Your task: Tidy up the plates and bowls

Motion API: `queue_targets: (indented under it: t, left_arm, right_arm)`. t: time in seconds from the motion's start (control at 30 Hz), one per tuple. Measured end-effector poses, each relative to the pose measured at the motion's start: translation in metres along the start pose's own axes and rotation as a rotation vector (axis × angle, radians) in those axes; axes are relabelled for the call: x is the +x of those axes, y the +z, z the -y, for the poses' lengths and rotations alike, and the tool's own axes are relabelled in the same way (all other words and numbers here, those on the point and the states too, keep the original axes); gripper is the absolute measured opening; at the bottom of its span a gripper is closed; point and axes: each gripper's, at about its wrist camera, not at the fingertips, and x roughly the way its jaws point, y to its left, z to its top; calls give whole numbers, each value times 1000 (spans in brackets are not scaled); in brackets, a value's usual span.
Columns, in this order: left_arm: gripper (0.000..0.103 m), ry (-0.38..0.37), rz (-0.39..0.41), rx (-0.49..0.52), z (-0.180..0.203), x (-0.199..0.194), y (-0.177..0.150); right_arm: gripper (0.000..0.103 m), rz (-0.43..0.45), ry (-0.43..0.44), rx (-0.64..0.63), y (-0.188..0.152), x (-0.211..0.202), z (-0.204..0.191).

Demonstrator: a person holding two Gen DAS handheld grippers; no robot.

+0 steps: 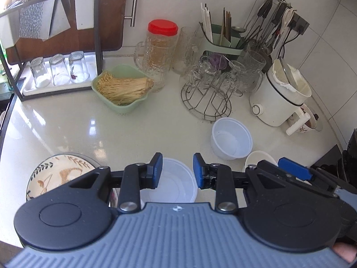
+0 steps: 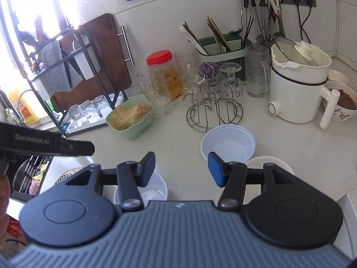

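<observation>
Counter (image 1: 67,120): pale, glossy, cluttered at the tiled back wall.
L gripper (image 1: 176,170): fingers narrow, nothing held, over clear bowl (image 1: 176,185).
R gripper (image 2: 181,168): fingers wider, nothing held.
Plate (image 1: 55,174): near edge, left.
White bowl (image 2: 227,145): mid-counter.

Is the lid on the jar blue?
No, the jar by the green basket has a red lid.

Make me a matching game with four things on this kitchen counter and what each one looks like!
Things:
1. jar lid
2. basket
3. plate
4. small glasses

Looks:
A. upside down on a white tray
B. red
C. painted with leaves
D. pale green, full of thin mushrooms

Pairs: 1-B, 2-D, 3-C, 4-A
</observation>
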Motion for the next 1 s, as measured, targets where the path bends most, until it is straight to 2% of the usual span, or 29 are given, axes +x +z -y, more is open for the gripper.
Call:
queue_targets:
  t: [0.33, 0.8, 1.0]
  left_arm:
    - [35, -11, 3, 9, -5, -4, -5]
    - [35, -73, 29, 19, -25, -10, -7]
    - [35, -114, 15, 63, -24, -8, -8]
  right_arm:
    - [55, 9, -8, 19, -3, 0, -1]
    - [55, -2, -95, 59, -15, -10, -23]
    - [55, 17, -139, 93, -16, -19, -27]
